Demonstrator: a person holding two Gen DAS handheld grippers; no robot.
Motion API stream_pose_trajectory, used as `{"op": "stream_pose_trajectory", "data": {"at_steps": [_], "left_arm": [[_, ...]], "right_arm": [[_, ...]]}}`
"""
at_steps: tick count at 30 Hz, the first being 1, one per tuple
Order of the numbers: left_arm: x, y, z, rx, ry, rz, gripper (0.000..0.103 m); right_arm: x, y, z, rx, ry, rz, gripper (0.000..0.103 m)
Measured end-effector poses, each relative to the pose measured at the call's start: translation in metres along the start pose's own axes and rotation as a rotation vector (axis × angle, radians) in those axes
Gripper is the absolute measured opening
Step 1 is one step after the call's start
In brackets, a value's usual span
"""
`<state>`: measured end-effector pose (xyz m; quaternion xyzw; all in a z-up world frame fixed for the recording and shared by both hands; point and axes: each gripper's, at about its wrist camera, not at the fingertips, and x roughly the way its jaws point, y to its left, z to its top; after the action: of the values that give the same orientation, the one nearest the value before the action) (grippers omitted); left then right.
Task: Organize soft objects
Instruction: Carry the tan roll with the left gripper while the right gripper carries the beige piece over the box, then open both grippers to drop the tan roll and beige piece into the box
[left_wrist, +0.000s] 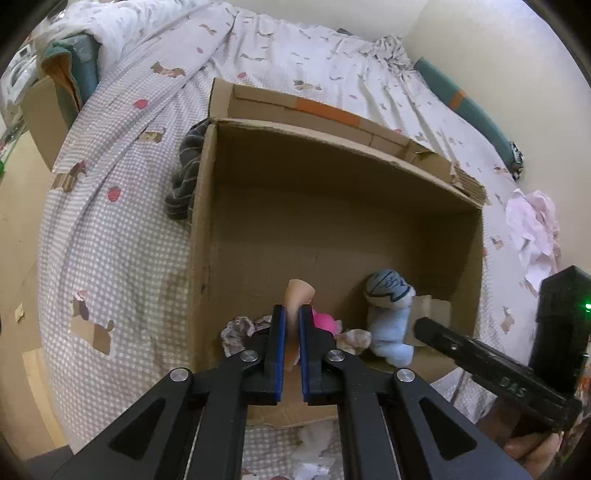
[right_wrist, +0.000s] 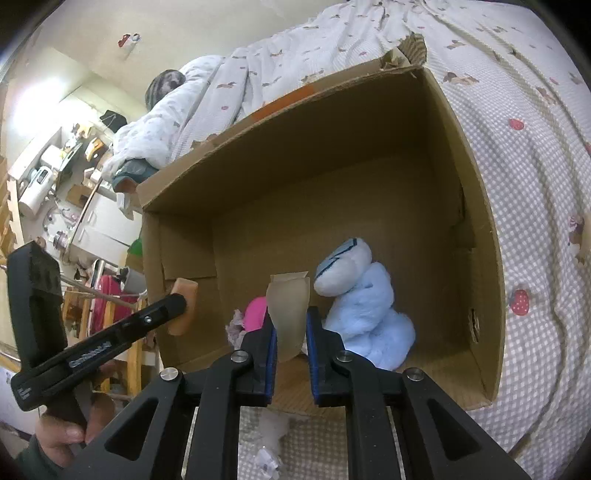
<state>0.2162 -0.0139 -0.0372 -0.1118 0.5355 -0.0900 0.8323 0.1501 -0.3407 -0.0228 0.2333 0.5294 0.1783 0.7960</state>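
Checked bedding covers the bed (left_wrist: 110, 240), on which an open cardboard box (left_wrist: 199, 221) is set as the collecting place, a pale blue plush toy (right_wrist: 369, 314) already inside. A peach foam pad (left_wrist: 297, 295) is pinched by the left gripper (left_wrist: 292, 314) and a translucent grey pad (right_wrist: 290, 306) by the right gripper (right_wrist: 290, 332), both held over the near rim, apparently for dropping in. Lettering on the gripper bodies cannot be read.

the pink toy (right_wrist: 255, 309) and floral cloth (left_wrist: 238, 329) sit half hidden behind the left gripper (left_wrist: 292, 325); the peach pad (left_wrist: 298, 295) is partly covered between its fingers.
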Motion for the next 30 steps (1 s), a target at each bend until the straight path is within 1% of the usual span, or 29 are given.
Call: {"op": "stream_pose_trajectory", "data": {"at_steps": [6, 9, 13, 15, 18, 20, 21, 23, 24, 26, 30], "left_arm": [[0.001, -0.004, -0.002, 0.015, 0.001, 0.010, 0.005], [0.002, -0.009, -0.003, 0.041, 0.001, 0.021, 0.005], [0.001, -0.014, -0.006, 0.079, -0.007, 0.045, 0.007], [0.002, -0.015, -0.006, 0.094, -0.008, 0.055, 0.010], [0.001, -0.016, -0.006, 0.102, -0.006, 0.058, 0.013], [0.002, -0.017, -0.007, 0.103, -0.002, 0.058, 0.022], [0.003, -0.017, -0.006, 0.105, 0.002, 0.053, 0.025], [0.003, -0.019, -0.007, 0.112, 0.007, 0.044, 0.036], [0.002, -0.019, -0.008, 0.116, 0.002, 0.045, 0.040], [0.001, -0.021, -0.007, 0.122, -0.008, 0.054, 0.064], [-0.003, -0.021, -0.006, 0.127, -0.025, 0.062, 0.078]], "right_arm": [[0.001, -0.001, 0.000, 0.006, 0.005, -0.001, 0.015], [0.002, -0.002, -0.001, 0.007, 0.006, -0.006, 0.015], [0.002, -0.004, -0.001, 0.011, 0.004, -0.015, 0.017], [0.003, -0.005, -0.001, 0.012, 0.006, -0.022, 0.018], [0.004, -0.005, -0.002, 0.017, 0.012, -0.021, 0.018], [0.005, -0.005, -0.002, 0.013, 0.010, -0.022, 0.019], [0.005, -0.005, -0.002, 0.015, 0.011, -0.015, 0.019], [0.005, -0.004, -0.001, 0.008, 0.006, -0.004, 0.019], [0.004, -0.002, -0.001, 0.004, -0.001, -0.006, 0.019], [0.003, -0.003, 0.000, 0.009, -0.012, -0.001, 0.020], [-0.001, -0.006, 0.003, 0.029, -0.036, -0.003, 0.029]]}}
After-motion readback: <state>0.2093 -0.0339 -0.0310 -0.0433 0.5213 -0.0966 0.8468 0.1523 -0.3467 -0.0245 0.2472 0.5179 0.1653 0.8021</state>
